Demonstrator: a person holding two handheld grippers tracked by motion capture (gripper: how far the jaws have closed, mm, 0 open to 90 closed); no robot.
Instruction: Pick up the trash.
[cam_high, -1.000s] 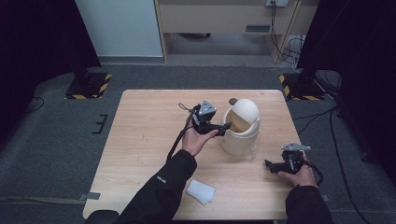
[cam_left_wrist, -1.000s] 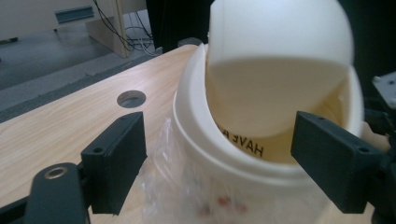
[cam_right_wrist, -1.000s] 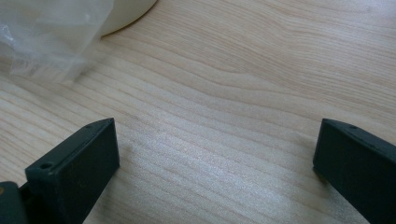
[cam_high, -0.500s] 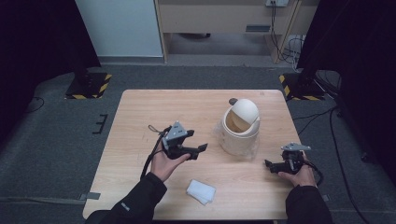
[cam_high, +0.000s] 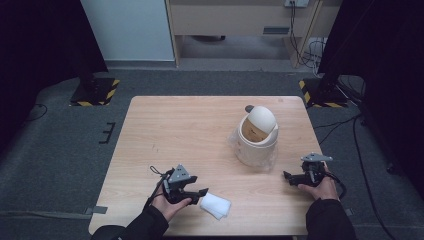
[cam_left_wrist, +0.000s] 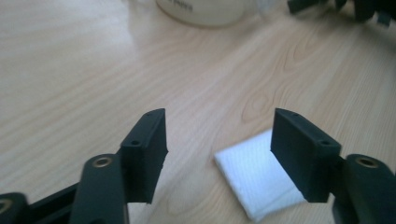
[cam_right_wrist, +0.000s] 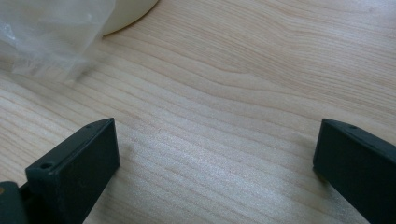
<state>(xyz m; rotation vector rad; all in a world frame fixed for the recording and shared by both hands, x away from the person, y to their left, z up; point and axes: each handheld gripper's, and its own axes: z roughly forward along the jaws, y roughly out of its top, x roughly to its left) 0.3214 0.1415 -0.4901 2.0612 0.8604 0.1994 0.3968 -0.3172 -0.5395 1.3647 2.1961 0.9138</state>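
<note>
Left tongs (cam_left_wrist: 219, 140) spread over folded white napkin (cam_left_wrist: 259, 179) at table (cam_high: 175, 130) front edge. Right tongs (cam_right_wrist: 215, 168) spread, empty. Cream bin (cam_high: 256, 135) mid-table; its print illegible.

black tongs (cam_high: 202, 191), grey three-cornered plate, dark sleeves (cam_high: 145, 226).

In the left gripper view, the cream bin (cam_left_wrist: 201, 10) is cut off by the top edge at 12 o'clock, so just its base shows; the print on it is too blurred to read. The white folded tissue (cam_left_wrist: 254, 179) is partly hidden behind one jaw at 4 o'clock. In the right gripper view, the clear plastic bag (cam_right_wrist: 51, 32) is blurred and runs off the frame at 10 o'clock.
</note>
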